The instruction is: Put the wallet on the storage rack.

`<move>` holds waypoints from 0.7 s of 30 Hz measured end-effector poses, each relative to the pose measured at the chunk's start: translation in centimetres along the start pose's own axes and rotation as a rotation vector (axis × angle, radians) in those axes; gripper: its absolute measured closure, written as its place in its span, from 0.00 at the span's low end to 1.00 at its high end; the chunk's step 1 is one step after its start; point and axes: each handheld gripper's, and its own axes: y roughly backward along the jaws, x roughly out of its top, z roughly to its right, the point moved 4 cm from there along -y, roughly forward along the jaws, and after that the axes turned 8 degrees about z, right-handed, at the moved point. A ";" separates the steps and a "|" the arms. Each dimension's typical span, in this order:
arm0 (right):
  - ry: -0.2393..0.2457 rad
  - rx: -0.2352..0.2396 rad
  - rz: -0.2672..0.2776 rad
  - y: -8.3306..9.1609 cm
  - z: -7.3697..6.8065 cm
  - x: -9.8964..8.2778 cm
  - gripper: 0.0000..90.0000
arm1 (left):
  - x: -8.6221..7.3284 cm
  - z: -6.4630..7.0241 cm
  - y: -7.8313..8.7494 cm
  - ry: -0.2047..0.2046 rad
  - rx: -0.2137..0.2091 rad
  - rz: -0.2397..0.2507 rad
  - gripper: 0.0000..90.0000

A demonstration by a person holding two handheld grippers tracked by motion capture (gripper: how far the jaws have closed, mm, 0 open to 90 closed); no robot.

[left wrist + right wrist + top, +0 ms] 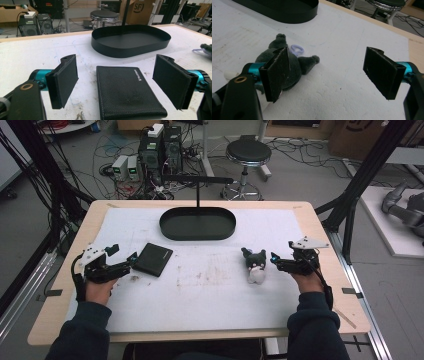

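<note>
Lining up both grippers on their targets, I judge this to be the approach step before any grasp. My left gripper (122, 259) stands with its jaws wide, and in the left gripper view the black leather wallet (128, 92) lies flat between them, neither pad touching it. On the white mat (210, 295) that covers the table, the wallet (155, 259) sits toward the left edge, nearer me than the far side.

My right gripper (274, 260) is spread wide too and holds nothing. It hovers just beside the small grey plush toy (255, 265), which lies toward the right edge of the mat. In the right gripper view the plush toy (297, 63) shows behind and partly hidden by one jaw rather than between the two, so this gripper is off to one side of it.

The oval black tray (197, 232) stands at the middle of the far edge of the mat, on a thin black stand, and as far as I can see its floor (132, 41) is bare.

My guess is that both things are meant for that tray. Next I would need to bring the left jaws down around the wallet's edges and close. The right gripper needs shifting sideways until the toy is centred, then a gentle squeeze, since the plush will give.
</note>
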 end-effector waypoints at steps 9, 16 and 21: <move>-0.017 0.009 -0.002 -0.4 0.6 -0.2 0.24 | -0.1 0.0 -0.3 0.004 0.015 -0.009 0.22; 0.000 0.023 -0.011 -0.5 0.2 -0.2 0.24 | 0.4 0.0 -1.1 0.078 -0.004 0.012 0.21; -0.005 0.028 0.001 0.3 0.0 -0.2 0.24 | 0.0 0.2 -1.5 0.071 -0.006 -0.036 0.22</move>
